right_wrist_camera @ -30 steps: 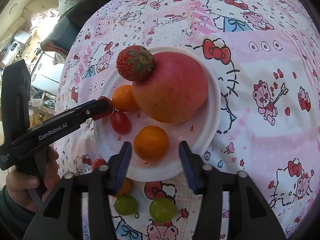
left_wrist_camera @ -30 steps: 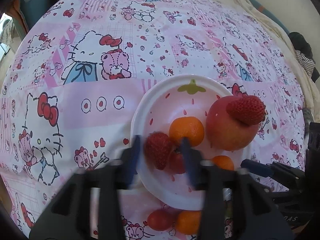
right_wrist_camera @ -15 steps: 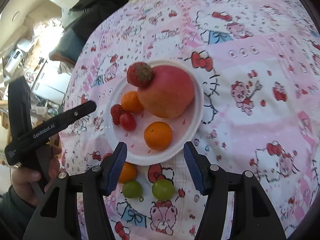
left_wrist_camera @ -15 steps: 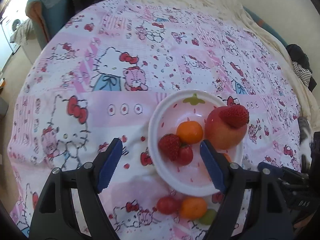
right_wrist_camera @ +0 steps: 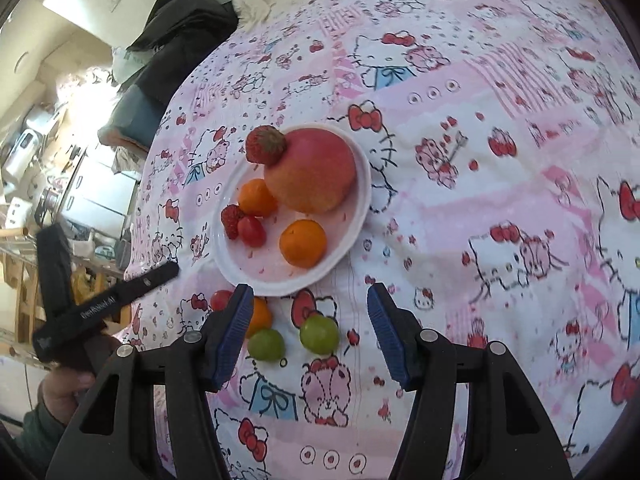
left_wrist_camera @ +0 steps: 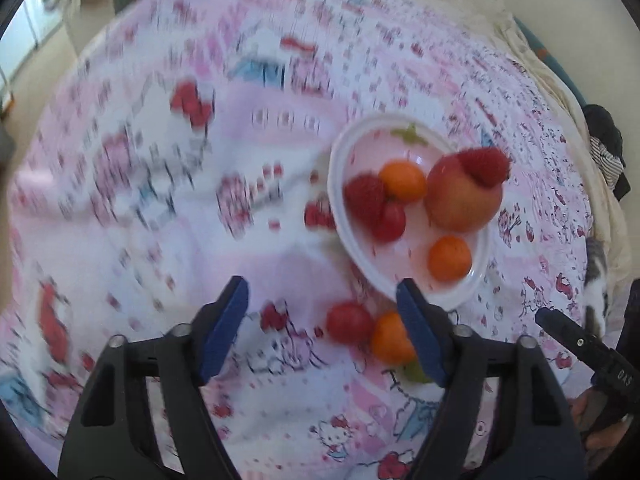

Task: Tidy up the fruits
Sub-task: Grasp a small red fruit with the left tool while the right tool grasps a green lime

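A white plate (right_wrist_camera: 360, 216) on the pink cartoon cloth holds a big red-orange fruit (right_wrist_camera: 310, 176) with a strawberry (right_wrist_camera: 264, 146) on top. Also on it are two oranges (right_wrist_camera: 302, 242), a second strawberry (right_wrist_camera: 231, 220) and a cherry tomato (right_wrist_camera: 252, 232). On the cloth in front of the plate lie a cherry tomato (left_wrist_camera: 348, 322), an orange (left_wrist_camera: 390, 342) and two green grapes (right_wrist_camera: 320, 334). My left gripper (left_wrist_camera: 320, 292) hovers above the loose tomato, its jaws closing on nothing. My right gripper (right_wrist_camera: 310, 290) stands open above the grapes.
A cream blanket (left_wrist_camera: 460, 4) and dark clothes (right_wrist_camera: 176, 28) lie at the far side of the bed. Shelves and appliances (right_wrist_camera: 60, 184) stand beyond its left edge. A hand (right_wrist_camera: 60, 392) holds the left gripper's black body (right_wrist_camera: 108, 304). Bare cloth (right_wrist_camera: 520, 240) stretches right of the plate.
My left gripper let go of the strawberry and tomato on the plate, opened and drew back left. My right gripper rose and drew back, so the grapes now show between its fingers.
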Demonstrator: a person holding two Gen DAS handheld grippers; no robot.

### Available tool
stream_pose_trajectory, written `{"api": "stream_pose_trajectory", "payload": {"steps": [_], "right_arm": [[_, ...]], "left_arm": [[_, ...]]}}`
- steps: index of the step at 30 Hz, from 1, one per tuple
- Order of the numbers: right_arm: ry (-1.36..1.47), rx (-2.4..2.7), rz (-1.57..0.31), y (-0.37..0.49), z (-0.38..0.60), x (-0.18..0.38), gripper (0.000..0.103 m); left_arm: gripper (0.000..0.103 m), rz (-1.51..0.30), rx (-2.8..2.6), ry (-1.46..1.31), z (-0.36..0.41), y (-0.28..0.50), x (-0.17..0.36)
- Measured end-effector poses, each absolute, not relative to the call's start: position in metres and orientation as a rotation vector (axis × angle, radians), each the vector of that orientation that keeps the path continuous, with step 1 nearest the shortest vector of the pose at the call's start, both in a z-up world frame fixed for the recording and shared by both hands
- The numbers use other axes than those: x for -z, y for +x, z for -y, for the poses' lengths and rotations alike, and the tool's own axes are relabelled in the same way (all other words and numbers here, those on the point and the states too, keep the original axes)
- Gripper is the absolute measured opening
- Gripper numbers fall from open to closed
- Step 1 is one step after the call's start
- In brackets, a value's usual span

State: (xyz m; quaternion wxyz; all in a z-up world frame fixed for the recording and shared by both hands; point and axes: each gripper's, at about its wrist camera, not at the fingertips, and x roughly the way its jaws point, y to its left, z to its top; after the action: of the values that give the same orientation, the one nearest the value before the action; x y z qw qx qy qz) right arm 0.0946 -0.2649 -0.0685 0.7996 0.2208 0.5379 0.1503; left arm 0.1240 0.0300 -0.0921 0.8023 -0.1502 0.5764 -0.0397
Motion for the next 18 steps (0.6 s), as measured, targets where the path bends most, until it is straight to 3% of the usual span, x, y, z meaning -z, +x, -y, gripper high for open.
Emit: {"api": "stream_pose_trajectory", "payload": {"steps": [2,10,11,13,18], "right_arm": [[0.477,-0.322,-1.154,0.092,0.265,0.069,0.062],[0.440,-0.301,-1.167,0.085,0.269,0.074,0.062],[0.439,-0.299,-1.167,0.084,0.270,0.074,0.062],[0.439,-0.294,-1.169,0.083,0.272,0.075,0.062],[0.448,-0.290,-1.168,0.085,0.273,0.076,0.062]], "left_arm": [[0.055,-1.279,0.087,-0.323,-0.024,0.126,0.105],[0.051,-1.331,0.110,-0.262,0.002,0.124,0.127],[0.048,-1.331,0.103,-0.266,0.002,0.125,0.127],[0.032,-1.344,0.115,-0.299,0.001,0.125,0.129],[0.027,-1.369,0.134,-0.332,0.002,0.123,0.129]]}}
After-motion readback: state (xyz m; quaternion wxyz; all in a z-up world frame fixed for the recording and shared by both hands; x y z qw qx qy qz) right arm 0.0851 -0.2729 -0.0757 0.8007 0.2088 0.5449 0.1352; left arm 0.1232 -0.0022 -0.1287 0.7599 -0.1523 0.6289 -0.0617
